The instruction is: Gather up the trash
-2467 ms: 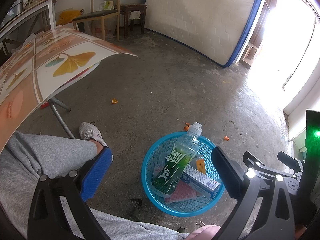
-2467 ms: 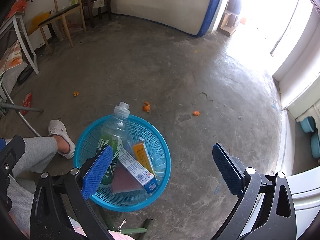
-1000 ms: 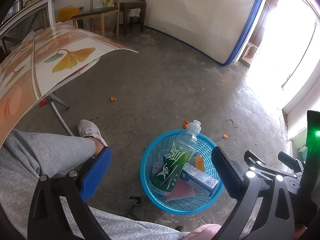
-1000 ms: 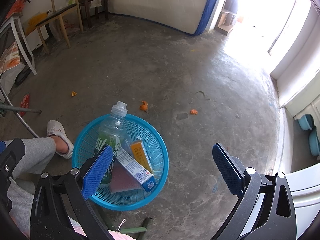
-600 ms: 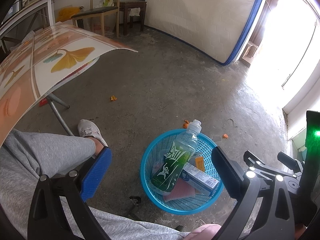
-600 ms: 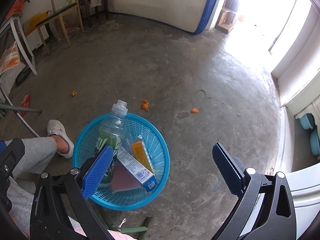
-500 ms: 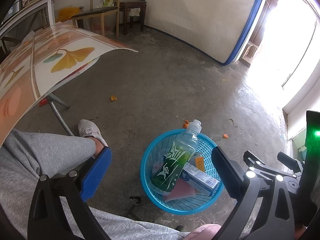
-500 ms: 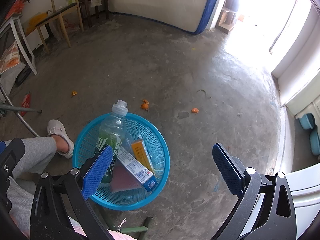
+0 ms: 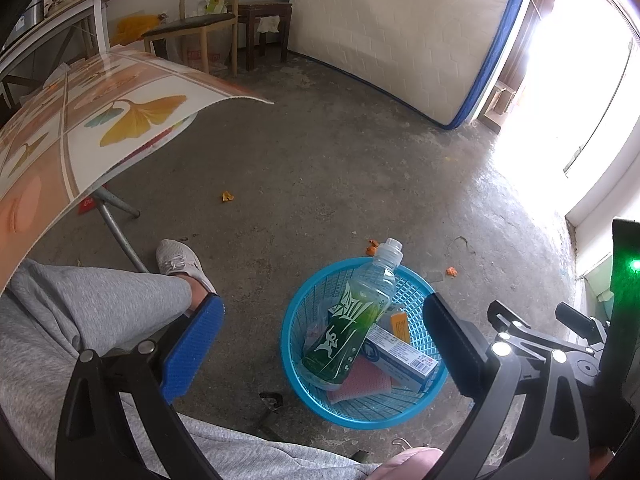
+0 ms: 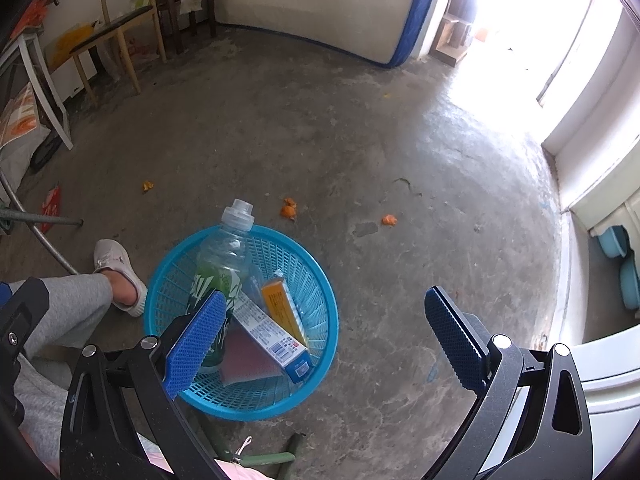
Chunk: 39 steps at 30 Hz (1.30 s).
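A round blue plastic basket point(image 9: 296, 364) point(image 10: 324, 292) stands on the concrete floor below both grippers. Inside it lie a green-labelled plastic bottle point(image 9: 352, 320) point(image 10: 224, 256), a white and blue carton point(image 9: 400, 354) point(image 10: 268, 332), a yellow box point(image 10: 282, 308) and a pink pad point(image 9: 362, 384). My left gripper point(image 9: 324, 352) hangs open above the basket's left side, empty. My right gripper point(image 10: 324, 344) is open and empty too, high over the basket's right edge. Small orange scraps point(image 10: 288, 210) lie on the floor beyond the basket.
A person's grey trouser leg point(image 9: 92, 312) and pale shoe point(image 9: 180, 264) are at the left. A table with a leaf-patterned cloth point(image 9: 100, 120) overhangs there on metal legs. A mattress point(image 9: 392, 36) leans on the far wall, beside wooden chairs point(image 9: 200, 28). A bright doorway is at the right.
Both grippers have held nearly still and stayed open. The basket and its contents have not moved; the views shifted only slightly.
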Available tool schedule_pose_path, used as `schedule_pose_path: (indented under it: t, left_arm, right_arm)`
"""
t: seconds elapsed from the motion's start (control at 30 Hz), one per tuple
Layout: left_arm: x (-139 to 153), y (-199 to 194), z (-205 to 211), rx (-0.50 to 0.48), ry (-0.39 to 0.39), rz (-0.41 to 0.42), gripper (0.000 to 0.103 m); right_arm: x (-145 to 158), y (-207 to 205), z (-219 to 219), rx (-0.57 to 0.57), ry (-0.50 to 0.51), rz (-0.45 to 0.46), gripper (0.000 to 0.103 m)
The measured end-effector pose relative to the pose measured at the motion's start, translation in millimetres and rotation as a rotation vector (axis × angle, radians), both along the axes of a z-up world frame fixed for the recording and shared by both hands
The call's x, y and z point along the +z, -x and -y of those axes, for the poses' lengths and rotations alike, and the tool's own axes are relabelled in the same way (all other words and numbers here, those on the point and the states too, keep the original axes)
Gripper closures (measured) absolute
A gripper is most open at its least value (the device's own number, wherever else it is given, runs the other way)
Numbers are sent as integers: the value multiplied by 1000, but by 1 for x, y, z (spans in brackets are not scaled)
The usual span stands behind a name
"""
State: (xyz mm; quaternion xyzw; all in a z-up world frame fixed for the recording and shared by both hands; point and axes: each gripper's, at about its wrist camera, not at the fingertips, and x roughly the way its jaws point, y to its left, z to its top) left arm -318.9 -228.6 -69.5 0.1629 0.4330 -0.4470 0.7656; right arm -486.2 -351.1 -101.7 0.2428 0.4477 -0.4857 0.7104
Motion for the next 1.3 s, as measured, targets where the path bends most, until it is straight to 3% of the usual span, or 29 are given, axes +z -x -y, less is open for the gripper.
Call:
schedule_pose_path:
  t: [1.3]
  left_arm:
    - [1,-2,-1,-2,-6,3,5]
  right_arm:
    - [1,1,-1,2,3,-9,8]
